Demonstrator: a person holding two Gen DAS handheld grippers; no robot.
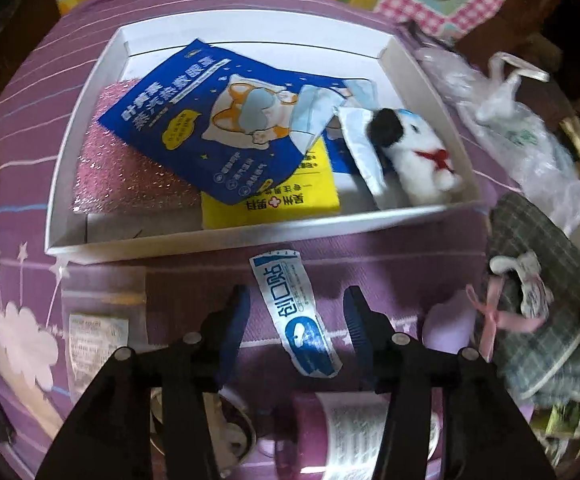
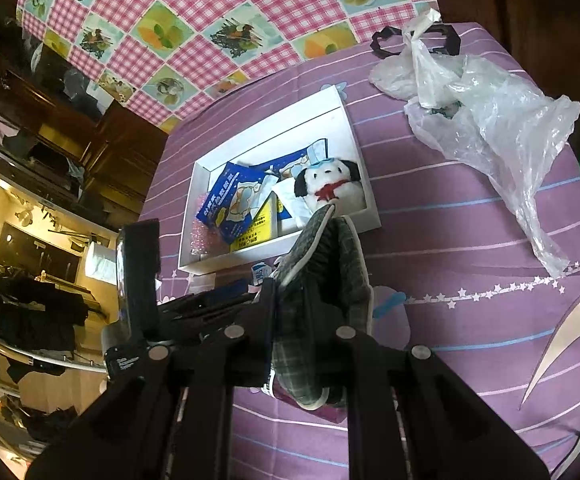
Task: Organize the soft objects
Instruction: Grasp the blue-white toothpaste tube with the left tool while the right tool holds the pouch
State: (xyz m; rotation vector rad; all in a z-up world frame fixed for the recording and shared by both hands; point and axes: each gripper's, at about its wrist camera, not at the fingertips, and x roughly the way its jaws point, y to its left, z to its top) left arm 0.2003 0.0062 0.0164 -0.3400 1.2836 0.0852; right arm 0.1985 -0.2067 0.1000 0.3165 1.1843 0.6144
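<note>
Counted: one white box; one plush dog; one pink sponge; one blue packet; one yellow packet; one plaster sachet; one plaid pouch; two plastic bags.

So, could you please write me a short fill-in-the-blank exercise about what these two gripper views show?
1. The plush dog lies inside the white ____.
2. The right gripper is shut on a plaid ____.
3. The open left gripper has a bandage packet lying ____ its fingers.
4. The blue pouch partly covers a ____ sponge.

Missing words: box; slipper; between; pink
</note>
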